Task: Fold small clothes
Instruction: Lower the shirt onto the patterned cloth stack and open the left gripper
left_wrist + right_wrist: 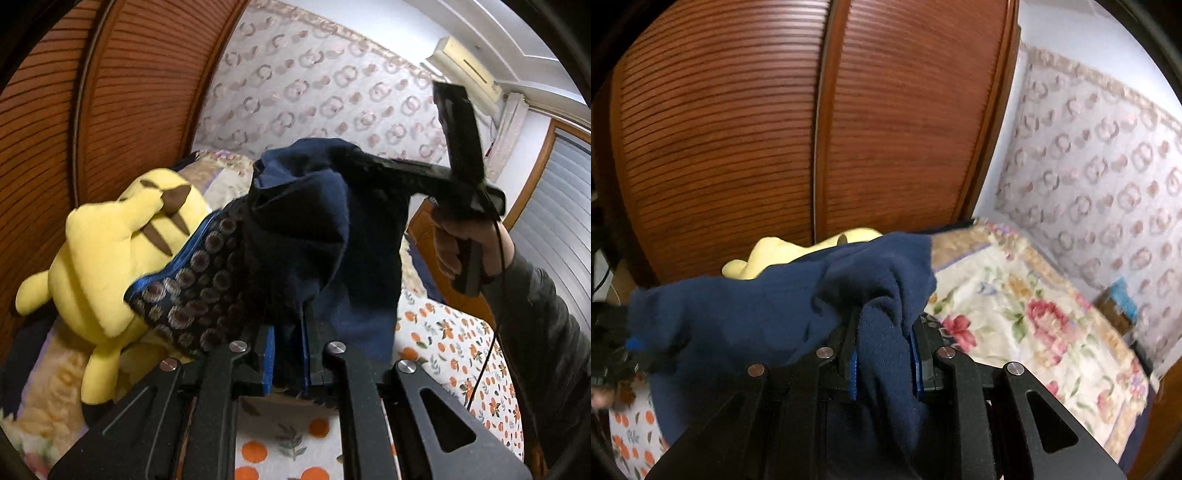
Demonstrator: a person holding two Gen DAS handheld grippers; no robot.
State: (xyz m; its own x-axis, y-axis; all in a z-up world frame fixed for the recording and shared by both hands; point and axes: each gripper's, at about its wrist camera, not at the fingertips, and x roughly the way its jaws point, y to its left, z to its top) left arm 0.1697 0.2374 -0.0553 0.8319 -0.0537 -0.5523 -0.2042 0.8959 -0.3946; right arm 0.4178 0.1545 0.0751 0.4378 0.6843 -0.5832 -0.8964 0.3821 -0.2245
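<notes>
Bedroom with louvred reddish-brown wooden wardrobe doors (738,147) and a bed under a white sheet printed with oranges (454,339). Held up above that sheet, a small navy-blue fabric garment (314,229), stretched between both tools. Left gripper (288,354) clenched on one bunched edge; right gripper (884,354) likewise clamped on a thick fold. Behind, a yellow plush toy with brown stripes (107,258).

Counting what is showing on the bed

Showing: one navy garment (314,236), one yellow plush toy (107,258), two hand-held grippers, one louvred wooden wardrobe (738,129), one wall air conditioner (465,70).
</notes>
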